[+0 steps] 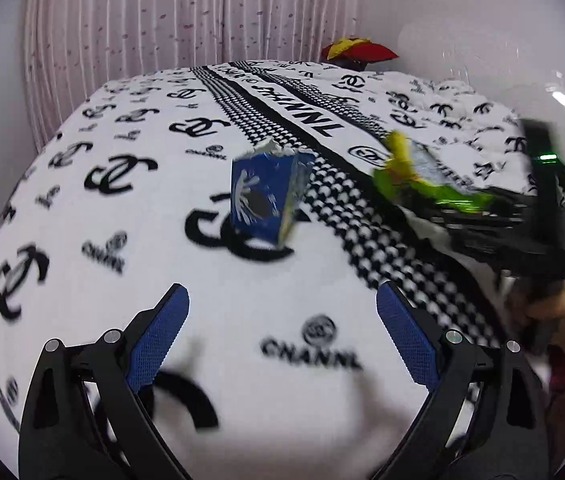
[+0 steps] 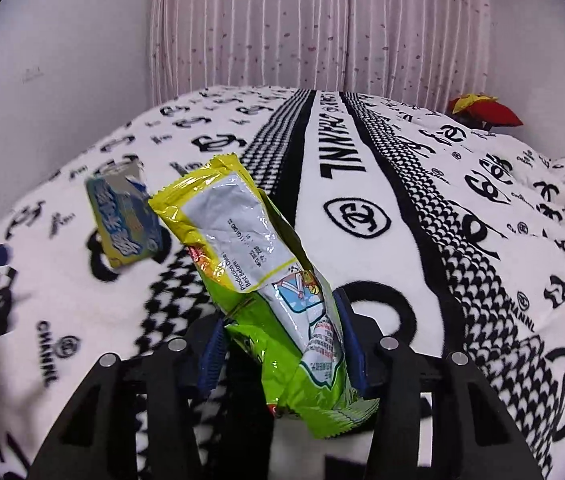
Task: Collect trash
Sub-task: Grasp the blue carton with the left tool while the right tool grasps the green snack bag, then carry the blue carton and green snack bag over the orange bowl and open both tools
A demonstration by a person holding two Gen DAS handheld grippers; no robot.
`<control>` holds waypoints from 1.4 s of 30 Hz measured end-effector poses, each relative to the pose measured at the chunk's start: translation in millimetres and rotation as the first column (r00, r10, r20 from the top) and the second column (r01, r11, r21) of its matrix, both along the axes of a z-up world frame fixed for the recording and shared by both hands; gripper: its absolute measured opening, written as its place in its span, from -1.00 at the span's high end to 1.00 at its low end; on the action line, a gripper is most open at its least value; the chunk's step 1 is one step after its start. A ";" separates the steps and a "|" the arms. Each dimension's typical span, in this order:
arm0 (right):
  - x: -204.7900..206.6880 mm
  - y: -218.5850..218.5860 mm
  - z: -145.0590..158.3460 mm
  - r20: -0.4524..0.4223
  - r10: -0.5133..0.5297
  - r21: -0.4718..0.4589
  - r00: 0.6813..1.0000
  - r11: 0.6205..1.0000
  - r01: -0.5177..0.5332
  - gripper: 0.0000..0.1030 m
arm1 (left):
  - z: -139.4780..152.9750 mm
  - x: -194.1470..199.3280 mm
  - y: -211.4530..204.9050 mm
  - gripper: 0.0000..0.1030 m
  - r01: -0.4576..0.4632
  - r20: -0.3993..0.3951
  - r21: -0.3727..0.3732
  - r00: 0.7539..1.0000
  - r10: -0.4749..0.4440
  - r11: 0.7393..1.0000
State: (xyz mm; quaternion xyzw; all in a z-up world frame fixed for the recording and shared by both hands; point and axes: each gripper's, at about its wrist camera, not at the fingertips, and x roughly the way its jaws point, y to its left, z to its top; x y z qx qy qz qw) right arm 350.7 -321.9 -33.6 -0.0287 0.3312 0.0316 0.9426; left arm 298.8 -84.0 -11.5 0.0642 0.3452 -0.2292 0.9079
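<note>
A bed [image 1: 82, 208] spread with a black-and-white logo blanket carries a torn blue packet [image 1: 268, 196], lying ahead of the left hand-held gripper [image 1: 282, 332], whose jaws stand wide apart and empty. The right hand-held gripper [image 2: 280, 344] is clamped on a green-yellow snack wrapper [image 2: 242, 240], right of the packet.

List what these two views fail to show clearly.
- Blue carton: print blurred in both views.
- Green snack bag: blurred in the left wrist view; lower end hidden between the right gripper fingers.
- Red cushion: too small for detail.
- No bin in view.
</note>
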 end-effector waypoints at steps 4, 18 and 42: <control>-19.6 -5.0 16.5 0.035 0.016 0.038 0.999 0.999 -0.017 0.05 | -1.7 23.5 -4.1 -0.79 0.003 -0.009 -0.003 1.000 -0.003 1.000; -81.4 -17.9 39.8 0.095 0.046 0.151 0.994 0.987 -0.060 0.05 | -24.5 115.7 -33.8 -0.79 0.054 -0.076 -0.017 0.996 -0.056 0.998; -220.3 14.1 47.3 0.109 0.064 0.123 0.992 0.989 -0.077 0.05 | 28.6 -74.4 -8.6 -0.04 0.032 0.059 0.007 0.998 -0.032 0.999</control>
